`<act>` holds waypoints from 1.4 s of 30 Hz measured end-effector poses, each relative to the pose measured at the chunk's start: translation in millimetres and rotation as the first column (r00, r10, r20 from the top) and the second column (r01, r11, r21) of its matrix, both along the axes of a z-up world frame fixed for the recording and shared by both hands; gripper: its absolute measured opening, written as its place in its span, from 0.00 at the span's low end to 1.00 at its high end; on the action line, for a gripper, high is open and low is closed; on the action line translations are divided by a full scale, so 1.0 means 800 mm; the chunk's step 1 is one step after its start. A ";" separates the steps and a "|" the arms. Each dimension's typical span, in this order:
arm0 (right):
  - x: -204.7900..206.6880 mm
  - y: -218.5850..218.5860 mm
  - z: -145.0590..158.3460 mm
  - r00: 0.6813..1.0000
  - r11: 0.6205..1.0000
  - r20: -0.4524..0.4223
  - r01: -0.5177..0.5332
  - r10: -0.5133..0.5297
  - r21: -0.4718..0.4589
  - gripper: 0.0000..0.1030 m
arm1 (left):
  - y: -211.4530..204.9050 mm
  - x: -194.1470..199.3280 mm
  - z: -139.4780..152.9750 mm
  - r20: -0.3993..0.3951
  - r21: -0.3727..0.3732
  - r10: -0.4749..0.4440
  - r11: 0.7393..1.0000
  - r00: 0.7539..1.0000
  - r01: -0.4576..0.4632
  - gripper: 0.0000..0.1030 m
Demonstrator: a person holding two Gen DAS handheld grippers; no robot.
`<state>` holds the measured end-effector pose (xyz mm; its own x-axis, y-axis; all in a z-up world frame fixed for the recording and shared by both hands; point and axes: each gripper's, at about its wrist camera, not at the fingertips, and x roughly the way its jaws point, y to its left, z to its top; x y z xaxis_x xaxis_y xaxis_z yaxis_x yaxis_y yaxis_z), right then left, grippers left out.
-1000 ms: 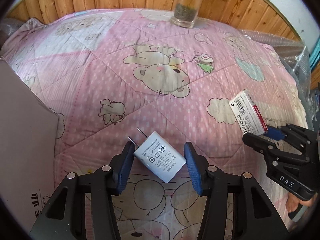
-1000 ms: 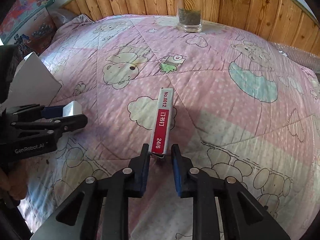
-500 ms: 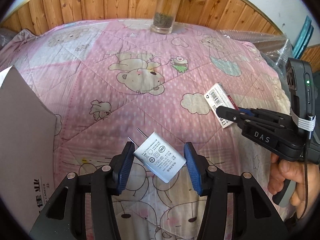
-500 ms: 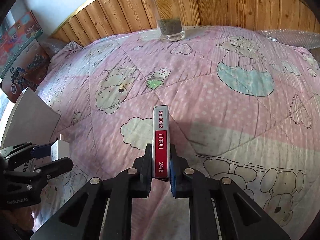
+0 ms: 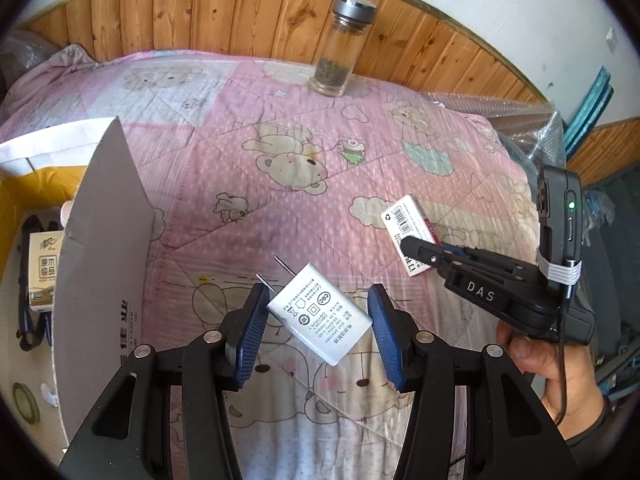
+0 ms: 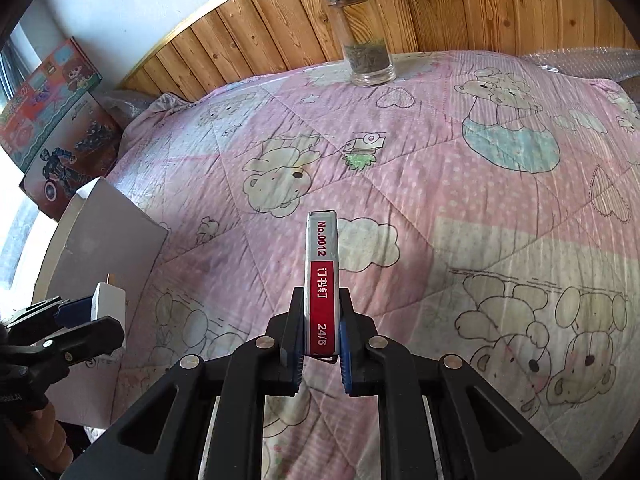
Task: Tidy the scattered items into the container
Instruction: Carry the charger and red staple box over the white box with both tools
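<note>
1. Step, as I judged it: both items picked, carry to box pending. L gripper [image 5: 316,330] held the white charger [image 5: 320,318] across its width, pads pressing both sides, prongs pointing away, clear of the quilt [image 5: 248,184].
2. R gripper [image 6: 320,344] was clamped tight on the staple box [image 6: 321,284], narrow faces pinched, box sticking fwd above the quilt.
3. Next move prob. needs: swing both left over the cardboard box [image 5: 100,240], clear its raised flap, then let go.
4. Box contents: tissue pack [image 5: 43,270], dark strap; rest hidden by flap.
5. Glass bottle [image 5: 340,52] upright at far edge, not yet tidied.
</note>
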<state>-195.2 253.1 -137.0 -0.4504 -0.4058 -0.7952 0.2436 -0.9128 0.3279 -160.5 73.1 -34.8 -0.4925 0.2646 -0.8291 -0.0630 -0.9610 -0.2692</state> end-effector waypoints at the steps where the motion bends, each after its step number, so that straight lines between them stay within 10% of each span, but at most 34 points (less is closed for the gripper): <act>1: 0.006 -0.003 0.002 1.000 1.000 -0.002 0.003 -0.003 -0.006 0.15 | -0.002 0.005 0.005 -0.006 0.003 0.002 1.000 1.000 -0.002 0.51; 42: 0.229 -0.068 0.054 0.995 0.991 -0.015 0.097 -0.099 -0.096 0.15 | -0.041 0.146 0.085 -0.143 -0.023 -0.014 1.000 0.990 0.010 0.51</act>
